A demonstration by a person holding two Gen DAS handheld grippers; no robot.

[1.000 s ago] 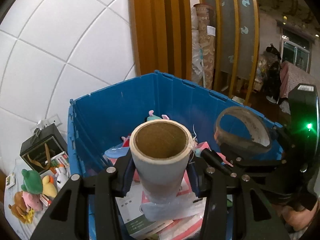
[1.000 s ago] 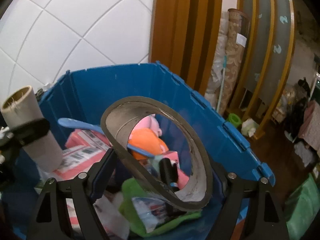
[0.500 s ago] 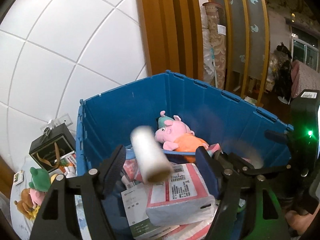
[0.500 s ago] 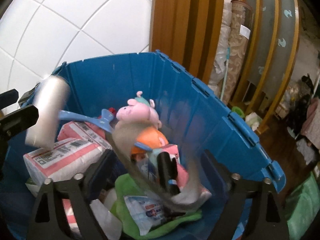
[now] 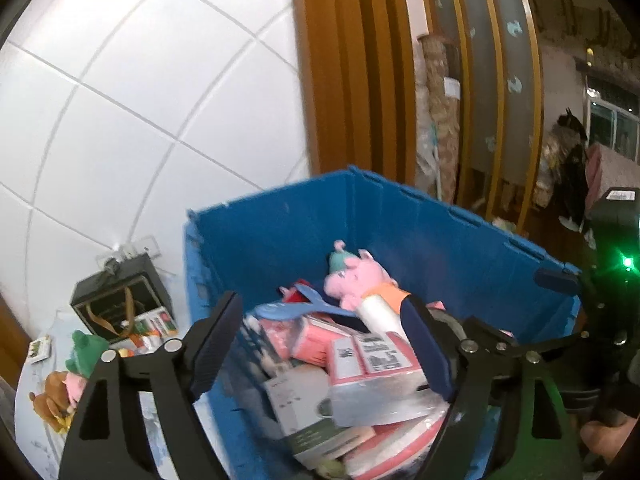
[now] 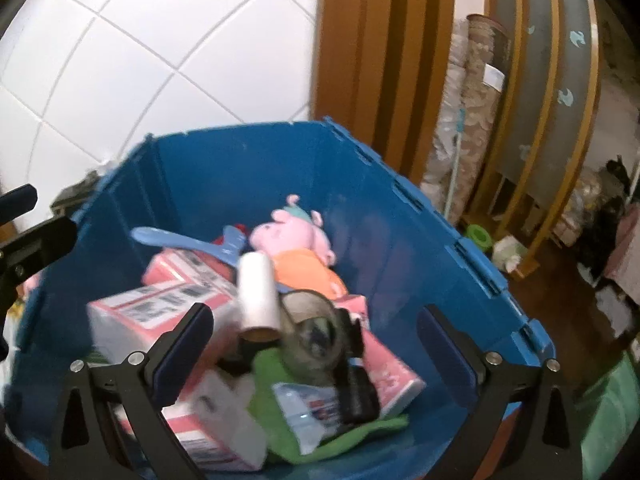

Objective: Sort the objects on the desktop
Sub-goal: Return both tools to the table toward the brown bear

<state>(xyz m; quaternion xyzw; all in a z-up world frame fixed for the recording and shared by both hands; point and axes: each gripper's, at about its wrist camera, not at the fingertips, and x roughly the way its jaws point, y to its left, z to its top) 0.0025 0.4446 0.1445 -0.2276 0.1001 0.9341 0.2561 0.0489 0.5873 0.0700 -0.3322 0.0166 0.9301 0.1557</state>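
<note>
Both grippers hang spread and empty over the blue crate [image 6: 248, 168]: left gripper [image 5: 324, 344], right gripper [image 6: 316, 356]. The white cardboard tube [image 6: 258, 292] lies mid-crate against the pink pig plush [image 6: 296, 240]; the tape ring [image 6: 310, 340] rests just beside it.

The left gripper [image 5: 324, 346] hangs with its black jaws spread wide and nothing between them, over a deep blue plastic crate [image 5: 276, 236]. Inside lie a white cardboard tube [image 5: 378, 312] against a pink plush pig in an orange top [image 5: 360, 278] — and pink-and-white labelled boxes [image 5: 372, 354], a blue plastic scoop [image 5: 298, 308]
</note>
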